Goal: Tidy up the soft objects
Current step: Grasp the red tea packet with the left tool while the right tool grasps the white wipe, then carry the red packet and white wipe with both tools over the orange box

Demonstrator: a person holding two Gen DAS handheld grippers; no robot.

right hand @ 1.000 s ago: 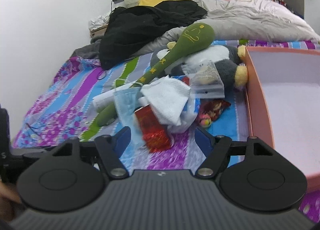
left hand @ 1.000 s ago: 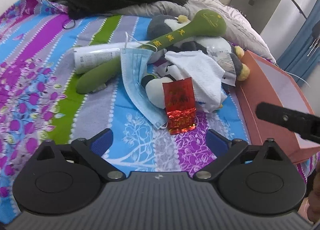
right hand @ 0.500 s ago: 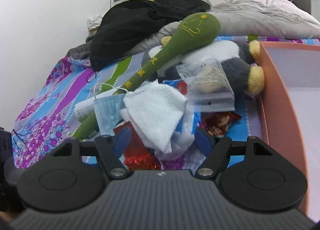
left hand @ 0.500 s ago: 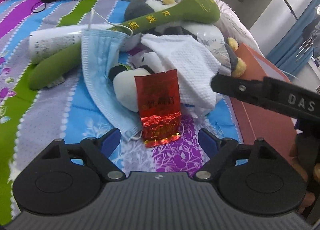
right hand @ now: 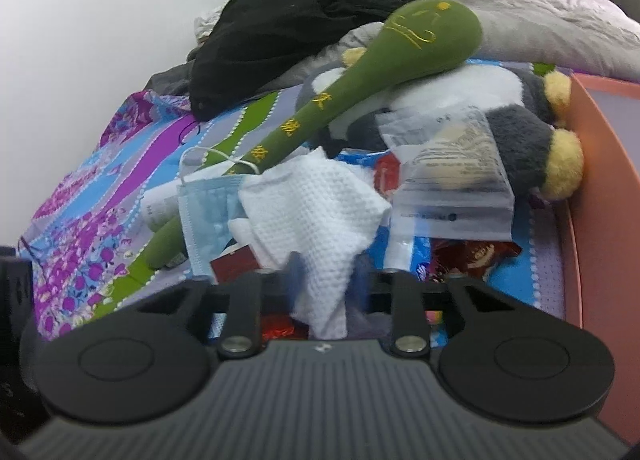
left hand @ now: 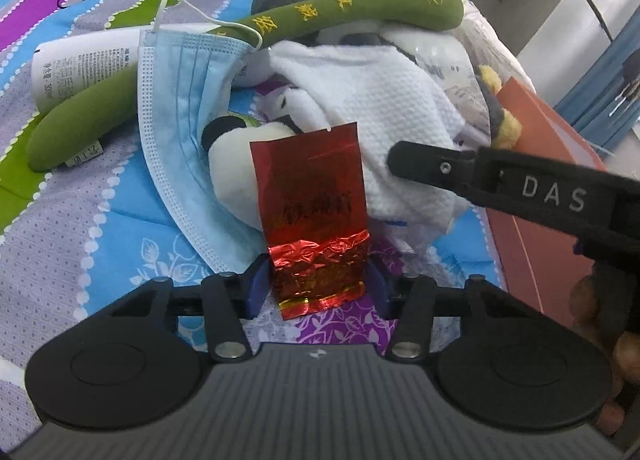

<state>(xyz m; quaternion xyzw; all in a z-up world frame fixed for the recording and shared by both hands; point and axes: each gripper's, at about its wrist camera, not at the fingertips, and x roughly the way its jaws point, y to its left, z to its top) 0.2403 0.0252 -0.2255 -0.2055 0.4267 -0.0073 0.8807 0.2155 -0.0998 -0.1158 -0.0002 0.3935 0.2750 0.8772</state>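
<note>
A pile lies on the striped bedspread: a long green plush (left hand: 352,8) (right hand: 360,92), a grey and white plush penguin (right hand: 516,120), a blue face mask (left hand: 180,128) (right hand: 204,216), a white cloth (left hand: 384,108) (right hand: 316,216), a small panda plush (left hand: 232,156) and a red foil packet (left hand: 316,216). My left gripper (left hand: 316,284) has its jaws closed against the packet's lower end. My right gripper (right hand: 324,280) has its jaws closed on the white cloth's hanging corner; its finger (left hand: 432,168) also shows in the left wrist view, over the cloth.
An orange box (right hand: 600,200) (left hand: 536,128) stands open on the right of the pile. A white tube (left hand: 84,64), a clear bag (right hand: 452,176) and a snack wrapper (right hand: 472,256) lie among the toys. Black clothes (right hand: 304,24) and a grey quilt lie behind.
Both grippers moved forward into the pile and their jaws narrowed from wide open. The left one closed around the red packet, the right one around the white cloth.
</note>
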